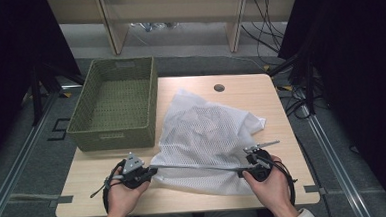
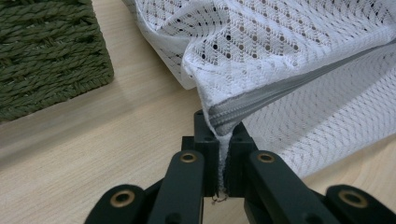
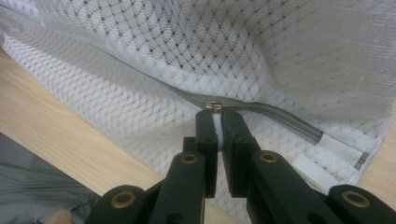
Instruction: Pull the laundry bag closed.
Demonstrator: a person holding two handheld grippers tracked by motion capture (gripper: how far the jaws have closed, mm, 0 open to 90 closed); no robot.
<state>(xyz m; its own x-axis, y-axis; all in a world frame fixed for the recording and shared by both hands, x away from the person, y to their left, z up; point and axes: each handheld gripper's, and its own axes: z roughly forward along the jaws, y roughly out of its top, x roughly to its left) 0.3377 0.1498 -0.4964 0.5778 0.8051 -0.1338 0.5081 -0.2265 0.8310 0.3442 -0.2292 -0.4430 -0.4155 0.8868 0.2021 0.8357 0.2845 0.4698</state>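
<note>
High view: the woven olive-green rectangular basket [image 1: 113,105] stands beyond the left tool [image 1: 152,172] with nothing in it, its near wall close to the white mesh laundry bag [image 1: 207,133]. That bag lies on the pale wooden counter [image 1: 276,104] between and beyond both tools, its grey zipper edge [image 1: 199,166] stretched taut from one to the other. The left tool is clamped shut on the bag's zipper end [image 2: 223,122]; the right tool [image 3: 215,113] is closed on the small metal zipper pull [image 3: 214,106]. Bare counter lies right of the bag and along the near edge.
</note>
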